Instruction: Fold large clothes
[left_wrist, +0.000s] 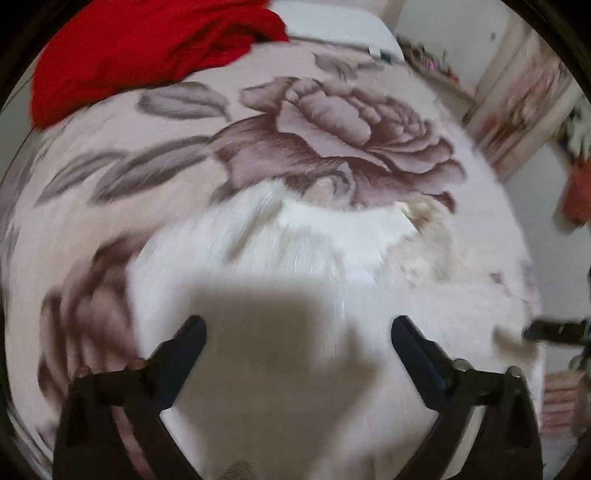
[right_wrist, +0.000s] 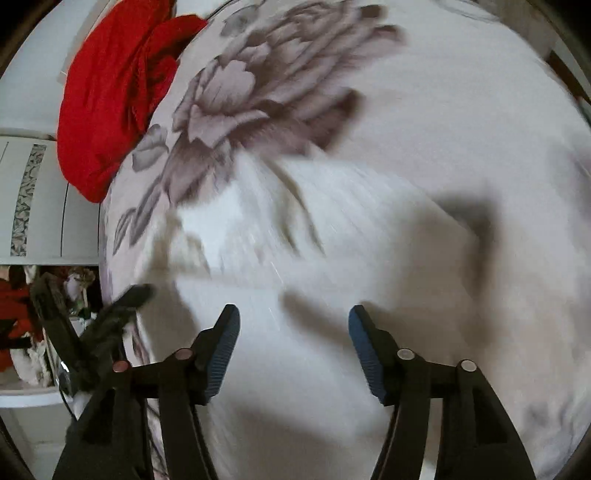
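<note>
A white garment (left_wrist: 295, 251) lies spread on a bed with a pale cover printed with large mauve roses (left_wrist: 332, 129). My left gripper (left_wrist: 297, 332) is open and empty, just above the garment's near part, casting a shadow on it. In the right wrist view the same white garment (right_wrist: 280, 229) lies below my right gripper (right_wrist: 293, 325), which is open and empty. The left gripper (right_wrist: 122, 306) shows at the left of the right wrist view, at the bed's edge. The right gripper's tip (left_wrist: 554, 330) shows at the right edge of the left wrist view. Both views are blurred.
A crumpled red garment (left_wrist: 147, 48) lies at the far corner of the bed, also seen in the right wrist view (right_wrist: 110, 103). A white cabinet (right_wrist: 33, 199) and cluttered shelves (right_wrist: 22, 321) stand beside the bed. A door or panel (left_wrist: 517, 99) is at the far right.
</note>
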